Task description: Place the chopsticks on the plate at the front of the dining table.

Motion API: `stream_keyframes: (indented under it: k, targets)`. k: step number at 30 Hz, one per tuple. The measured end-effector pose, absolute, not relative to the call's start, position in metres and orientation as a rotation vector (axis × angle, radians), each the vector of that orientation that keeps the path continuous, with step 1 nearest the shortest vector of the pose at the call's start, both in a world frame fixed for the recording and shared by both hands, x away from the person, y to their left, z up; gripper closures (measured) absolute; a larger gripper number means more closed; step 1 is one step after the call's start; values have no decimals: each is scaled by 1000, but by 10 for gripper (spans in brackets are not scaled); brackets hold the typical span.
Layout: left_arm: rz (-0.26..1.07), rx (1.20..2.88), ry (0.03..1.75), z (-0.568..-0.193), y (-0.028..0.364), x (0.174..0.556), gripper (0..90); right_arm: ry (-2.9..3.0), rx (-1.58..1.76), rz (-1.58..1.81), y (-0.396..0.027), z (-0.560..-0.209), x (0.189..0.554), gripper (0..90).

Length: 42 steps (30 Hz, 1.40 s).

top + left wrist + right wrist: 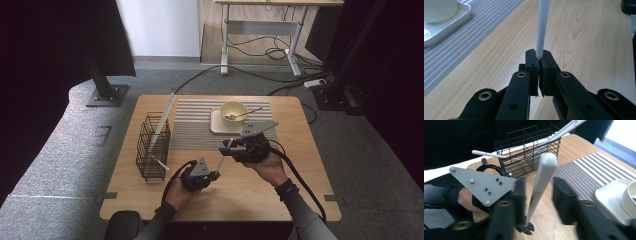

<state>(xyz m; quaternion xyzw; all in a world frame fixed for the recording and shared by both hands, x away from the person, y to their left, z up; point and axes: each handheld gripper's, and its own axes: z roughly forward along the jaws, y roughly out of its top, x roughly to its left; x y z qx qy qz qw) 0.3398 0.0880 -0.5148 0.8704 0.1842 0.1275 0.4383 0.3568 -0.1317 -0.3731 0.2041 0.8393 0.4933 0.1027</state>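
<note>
Chopstick [541, 187], white, slim, stiff, looks light and slick, stands tilted over the bench [240, 190] just right of the wire basket [152, 145], lower tip clenched in left tongs [539, 65], right tongs [537, 195] released around its shaft; best gripped low, near that tip.

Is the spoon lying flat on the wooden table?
No, the spoon sits in the cream bowl on the small tray, its handle sticking out over the rim.

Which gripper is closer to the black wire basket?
The left. The left gripper sits just beside the wire basket, toward the table's middle, pinching a white chopstick. The right gripper is farther away, nearer the bowl.
</note>
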Motion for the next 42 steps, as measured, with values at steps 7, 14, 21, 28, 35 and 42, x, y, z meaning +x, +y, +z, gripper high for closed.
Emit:
stream_keyframes:
  k: [7,14,21,28,35,42]
  targets:
    - [311,2187,449,-516,85,338,856,2400,679,1405,-126,-378,359,344]
    - [310,2168,458,-513,88,337,857,2317,735,1331,-135,-377,361,302]
    - [330,2151,450,-512,90,336,857,2266,828,1333,-159,-385,367,289]
    - [346,2124,446,-511,92,335,858,2231,945,1338,-183,-405,379,270]
    - [358,2110,447,-510,94,334,857,2217,1040,1331,-203,-430,390,266]
    - [368,2108,442,-510,92,333,854,2210,1121,1323,-217,-453,400,261]
